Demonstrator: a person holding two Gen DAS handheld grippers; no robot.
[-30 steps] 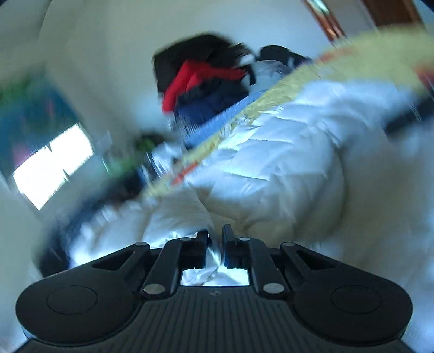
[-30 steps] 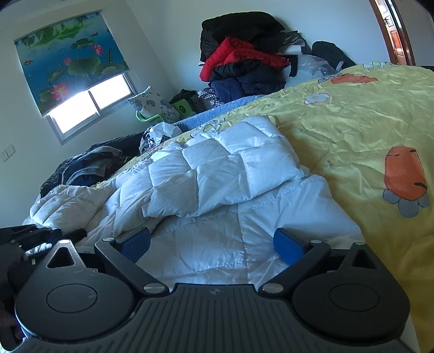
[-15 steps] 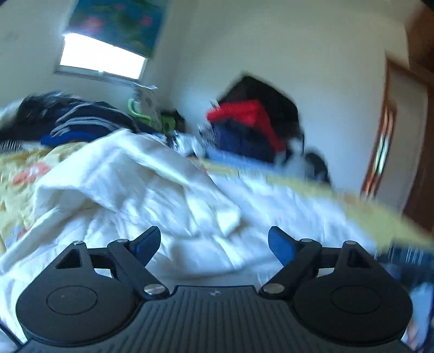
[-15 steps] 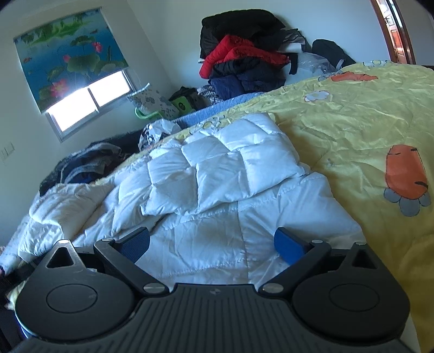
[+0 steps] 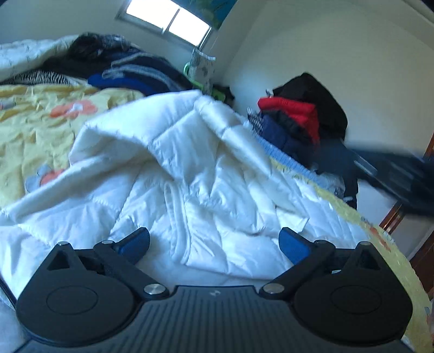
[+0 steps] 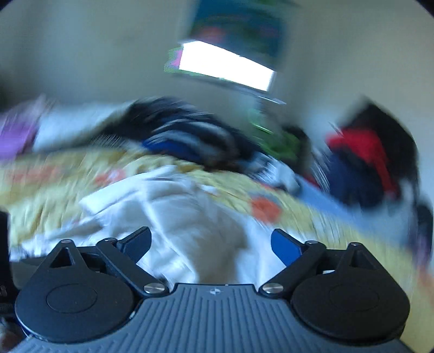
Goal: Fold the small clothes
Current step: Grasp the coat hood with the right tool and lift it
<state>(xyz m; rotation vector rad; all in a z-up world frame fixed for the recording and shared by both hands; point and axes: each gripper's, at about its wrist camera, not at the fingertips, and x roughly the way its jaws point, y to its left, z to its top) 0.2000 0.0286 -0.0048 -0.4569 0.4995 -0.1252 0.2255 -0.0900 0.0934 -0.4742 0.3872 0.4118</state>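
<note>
A white quilted jacket (image 5: 190, 173) lies crumpled on the bed, puffy and stitched into squares, with a smooth, slightly shiny shell. One flap is thrown over the rest in a soft rounded fold, and a corded seam runs down its middle. Under it spreads a thin yellow bedspread (image 5: 40, 122), creased all over and printed with orange and grey shapes.

The left tool (image 5: 214, 241) hovers just above the near edge of the jacket. Its jaws are opening, the blue pads (image 5: 291, 243) stand wide apart, and nothing is pinched between them; only loose jacket fabric lies below the gap.

The right tool (image 6: 211, 241) shows in a heavily blurred view. Its jaws are closing, yet the pads are well apart and grip nothing; the white jacket (image 6: 190, 217) lies beneath and ahead of them.

At the far side of the bed sits a heap of dark and striped knitwear (image 5: 130, 68). Against the pale wall stands a stack of clothes (image 5: 301, 119), black over red over navy. A bright window (image 5: 168, 21) sits high in the wall.
</note>
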